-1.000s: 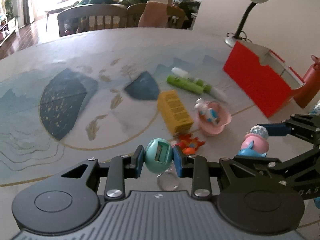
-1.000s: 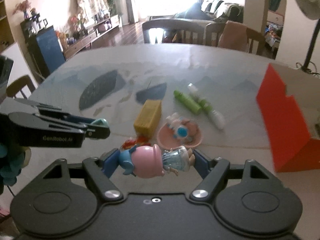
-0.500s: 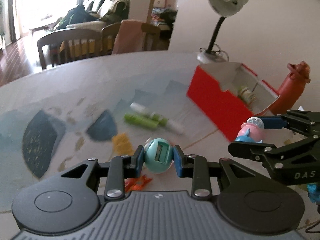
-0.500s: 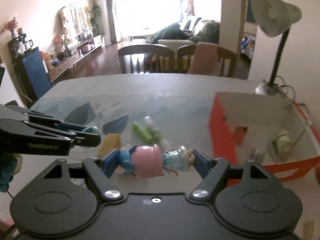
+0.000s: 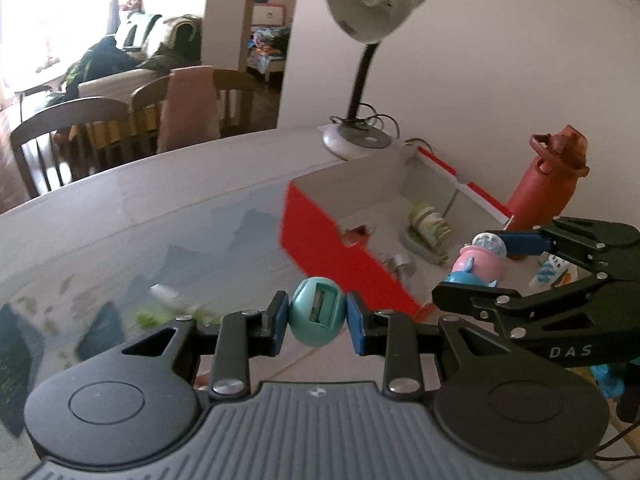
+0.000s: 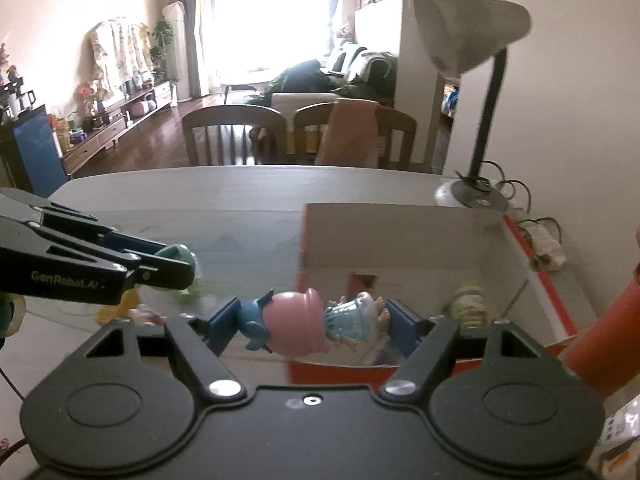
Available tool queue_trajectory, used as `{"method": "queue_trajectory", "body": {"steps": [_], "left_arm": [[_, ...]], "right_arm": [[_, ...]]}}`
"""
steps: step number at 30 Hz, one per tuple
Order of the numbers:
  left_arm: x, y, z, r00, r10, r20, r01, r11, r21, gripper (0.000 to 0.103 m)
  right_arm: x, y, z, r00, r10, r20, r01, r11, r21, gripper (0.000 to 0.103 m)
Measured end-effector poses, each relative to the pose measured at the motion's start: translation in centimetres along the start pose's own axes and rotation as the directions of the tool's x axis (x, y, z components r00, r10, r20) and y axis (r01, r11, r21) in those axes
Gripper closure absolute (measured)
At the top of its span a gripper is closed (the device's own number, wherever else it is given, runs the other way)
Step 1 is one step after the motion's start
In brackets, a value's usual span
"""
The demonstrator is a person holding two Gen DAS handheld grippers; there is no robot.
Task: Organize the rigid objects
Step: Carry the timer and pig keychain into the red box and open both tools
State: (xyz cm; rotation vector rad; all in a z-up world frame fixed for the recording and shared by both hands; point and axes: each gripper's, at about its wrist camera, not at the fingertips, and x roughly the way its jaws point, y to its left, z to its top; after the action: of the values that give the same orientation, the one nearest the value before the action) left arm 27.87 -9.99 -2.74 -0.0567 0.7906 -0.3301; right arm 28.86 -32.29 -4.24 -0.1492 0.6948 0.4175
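The left gripper (image 5: 316,317) fingers are gripping a teal egg toy (image 5: 317,316) above the desk (image 5: 160,208); the right gripper (image 6: 310,322) fingers are gripping a pink doll (image 6: 304,320) beside the red box (image 6: 400,236).

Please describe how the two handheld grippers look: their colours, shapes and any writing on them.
Both the left gripper and the right gripper are matte black, with two round discs on the body, silver screws and blue pads on the fingers. The left body has a grey ribbed panel. The side of one reads "GenRobot.AI"; the other shows "DAS".
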Motion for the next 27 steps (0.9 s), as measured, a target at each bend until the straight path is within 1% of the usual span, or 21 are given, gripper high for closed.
{"method": "queue_trajectory", "body": {"steps": [7, 15, 18, 22, 24, 27], "left_arm": [[4.8, -4.0, 2.9, 1.0, -0.009, -0.023, 0.009, 1.0, 0.021, 0.073], [10.4, -7.3, 5.9, 0.998, -0.004, -0.055, 0.007, 0.998, 0.057, 0.073], [12.5, -8.3, 7.0, 0.998, 0.004, -0.067, 0.001, 0.997, 0.072, 0.073], [15.7, -8.9, 8.4, 0.993, 0.005, -0.115, 0.0, 0.999, 0.04, 0.073], [17.1, -9.5, 9.2, 0.992, 0.015, -0.128, -0.008, 0.999, 0.05, 0.073], [19.1, -10.0, 10.0, 0.989, 0.022, -0.145, -0.014, 0.998, 0.054, 0.073]], "right_arm": [[2.0, -4.5, -0.5, 1.0, -0.013, -0.027, 0.014, 1.0, 0.019, 0.026], [4.8, -8.0, -1.2, 0.997, -0.009, -0.077, 0.013, 0.999, 0.052, 0.026], [6.1, -8.8, -1.5, 0.993, 0.002, -0.115, 0.005, 0.998, 0.064, 0.026], [7.8, -9.2, -1.5, 0.987, 0.017, -0.158, -0.008, 0.998, 0.057, 0.026], [8.6, -9.3, -1.5, 0.984, 0.015, -0.18, -0.006, 0.999, 0.048, 0.026], [9.5, -9.7, -1.7, 0.977, 0.023, -0.211, -0.01, 0.998, 0.067, 0.026]]}}
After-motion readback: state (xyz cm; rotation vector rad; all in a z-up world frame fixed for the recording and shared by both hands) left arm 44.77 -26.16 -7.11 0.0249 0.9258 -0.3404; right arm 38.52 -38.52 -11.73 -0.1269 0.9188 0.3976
